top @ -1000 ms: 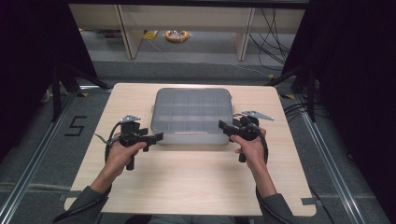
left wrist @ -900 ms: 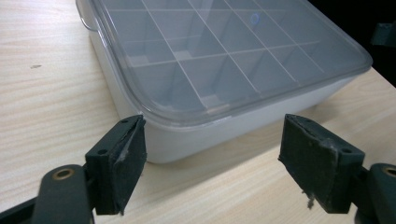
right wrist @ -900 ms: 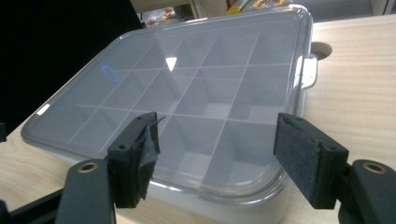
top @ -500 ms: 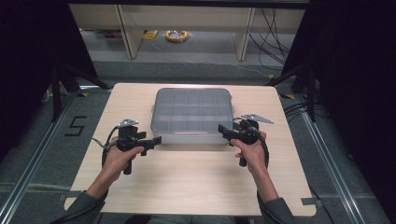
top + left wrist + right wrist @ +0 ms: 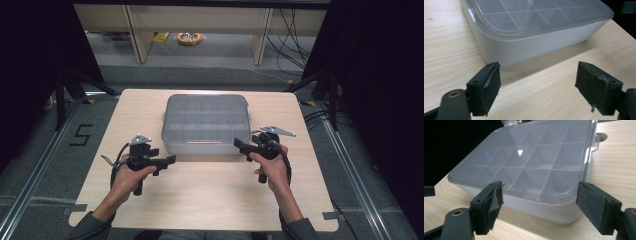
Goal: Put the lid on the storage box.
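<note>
Compartment box (image 5: 206, 122), white-walled with a clear lid over a grid of dividers, sits on the wooden table (image 5: 210, 200) just beyond both grippers, between them and toward the table's far half. Nearest the viewer, the person's forearms come in from the bottom edge, each hand wrapped around a handle. The left gripper (image 5: 167, 160) points rightward toward the box's near left corner, jaws apart and holding nothing; in the left gripper view its black pads (image 5: 489, 86) frame bare wood, with the box's corner just ahead of them and not touching. The right gripper (image 5: 239, 145) points leftward at the box's near right corner, jaws also spread wide and empty; in the right gripper view the box's (image 5: 529, 170) lid edge lies between and just past the pads (image 5: 594, 205). A grey three-cornered plate (image 5: 278, 131) tops the right gripper. Beyond the table, grey floor runs to pale shelving legs, with a yellowish ring-shaped object (image 5: 189, 38) and cables (image 5: 292, 30) on the floor beneath. Left of the left gripper, a "5" (image 5: 80, 135) is marked on the floor.
</note>
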The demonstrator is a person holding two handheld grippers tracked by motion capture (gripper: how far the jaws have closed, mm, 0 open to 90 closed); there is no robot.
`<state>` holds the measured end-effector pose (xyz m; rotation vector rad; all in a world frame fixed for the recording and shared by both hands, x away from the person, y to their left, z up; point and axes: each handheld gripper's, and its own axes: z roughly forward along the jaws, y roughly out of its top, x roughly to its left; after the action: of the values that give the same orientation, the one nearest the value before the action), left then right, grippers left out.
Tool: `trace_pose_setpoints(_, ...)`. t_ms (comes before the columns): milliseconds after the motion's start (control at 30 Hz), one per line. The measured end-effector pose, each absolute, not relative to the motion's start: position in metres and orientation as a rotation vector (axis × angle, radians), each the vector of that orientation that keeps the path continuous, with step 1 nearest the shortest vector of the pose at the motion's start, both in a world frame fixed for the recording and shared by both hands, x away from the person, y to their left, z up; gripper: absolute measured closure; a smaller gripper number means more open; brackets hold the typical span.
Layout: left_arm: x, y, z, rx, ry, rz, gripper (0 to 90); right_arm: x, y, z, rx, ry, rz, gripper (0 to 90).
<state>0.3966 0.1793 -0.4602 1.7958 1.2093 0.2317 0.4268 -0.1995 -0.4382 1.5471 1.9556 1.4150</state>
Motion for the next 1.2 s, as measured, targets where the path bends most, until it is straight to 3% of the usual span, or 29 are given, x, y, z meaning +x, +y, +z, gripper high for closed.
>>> trace_pose_setpoints(233, 0.386, 0.173, -0.467, 1.837, 1.165, 0.219, 15.4, 0.417, -0.203, -0.440, 1.524, 1.980, 1.413, 18.4)
trace_pose_setpoints(1200, 0.331, 0.171, -0.493, 1.956, 1.057, 0.197, 15.4, 0.370, -0.191, -0.465, 1.484, 2.114, 1.370, 19.6)
